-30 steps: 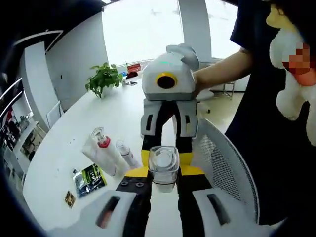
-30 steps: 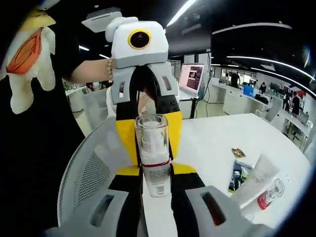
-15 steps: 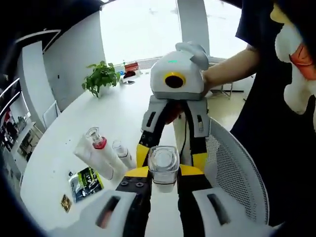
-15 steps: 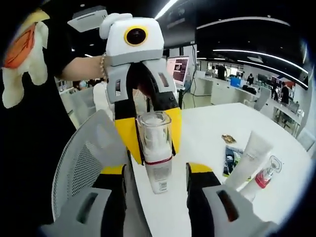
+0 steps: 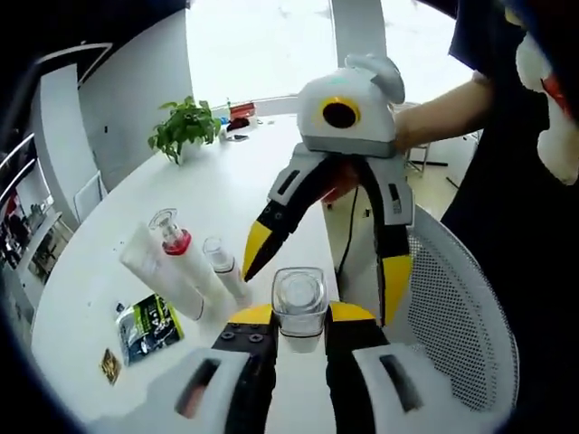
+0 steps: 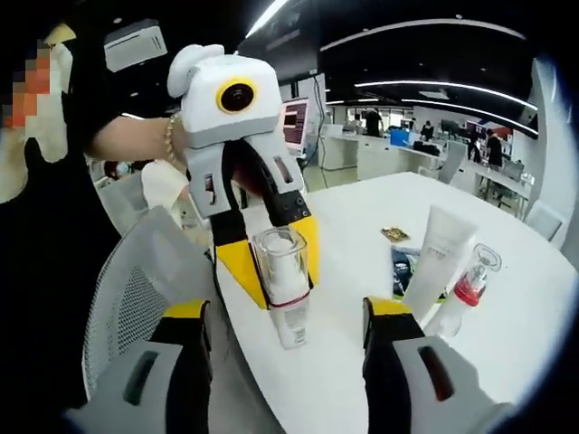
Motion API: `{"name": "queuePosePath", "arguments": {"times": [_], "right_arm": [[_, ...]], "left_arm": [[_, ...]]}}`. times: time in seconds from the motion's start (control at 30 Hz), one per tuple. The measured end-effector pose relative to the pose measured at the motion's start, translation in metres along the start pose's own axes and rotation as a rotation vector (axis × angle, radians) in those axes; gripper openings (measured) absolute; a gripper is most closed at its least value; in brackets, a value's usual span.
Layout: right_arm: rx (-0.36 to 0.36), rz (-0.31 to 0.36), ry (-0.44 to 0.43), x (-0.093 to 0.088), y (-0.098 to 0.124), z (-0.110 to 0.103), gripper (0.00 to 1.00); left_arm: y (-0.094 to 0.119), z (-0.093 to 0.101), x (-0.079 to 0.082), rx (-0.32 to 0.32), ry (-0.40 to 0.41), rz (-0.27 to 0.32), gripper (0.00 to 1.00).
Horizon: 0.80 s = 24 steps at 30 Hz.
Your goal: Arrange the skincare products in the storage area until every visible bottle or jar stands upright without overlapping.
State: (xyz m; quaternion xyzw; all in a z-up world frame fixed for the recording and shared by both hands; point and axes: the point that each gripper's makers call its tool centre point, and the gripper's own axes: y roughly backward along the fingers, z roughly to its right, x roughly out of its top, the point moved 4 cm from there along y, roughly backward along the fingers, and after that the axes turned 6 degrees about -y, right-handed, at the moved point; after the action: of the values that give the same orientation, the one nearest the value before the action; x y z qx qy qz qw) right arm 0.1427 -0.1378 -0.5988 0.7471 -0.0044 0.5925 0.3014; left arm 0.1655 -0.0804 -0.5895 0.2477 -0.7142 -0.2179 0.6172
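Clear-capped white pump bottle stands upright at the near edge of the white desk, clamped by left gripper fingers. Right gripper fingers have opened and released it; other bottles still lie flat.

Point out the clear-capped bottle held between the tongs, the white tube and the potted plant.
clear-capped bottle (image 6: 281,274): right gripper view, on its clear cap.
white tube (image 6: 436,262): right gripper view, mid-body.
potted plant (image 5: 184,129): left gripper view, on the leaves.
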Motion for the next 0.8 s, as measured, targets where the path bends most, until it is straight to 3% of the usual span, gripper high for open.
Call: {"name": "queuePosePath", "arguments": {"times": [0.6, 0.8], "right_arm": [[-0.224, 0.001, -0.165, -0.029, 0.019, 0.027, 0.87], [-0.299, 0.038, -0.212, -0.032, 0.02, 0.035, 0.98]], "left_arm": [[-0.04, -0.022, -0.04, 0.022, 0.018, -0.052, 0.21], [-0.045, -0.024, -0.041, 0.038, 0.009, -0.044, 0.21]]}}
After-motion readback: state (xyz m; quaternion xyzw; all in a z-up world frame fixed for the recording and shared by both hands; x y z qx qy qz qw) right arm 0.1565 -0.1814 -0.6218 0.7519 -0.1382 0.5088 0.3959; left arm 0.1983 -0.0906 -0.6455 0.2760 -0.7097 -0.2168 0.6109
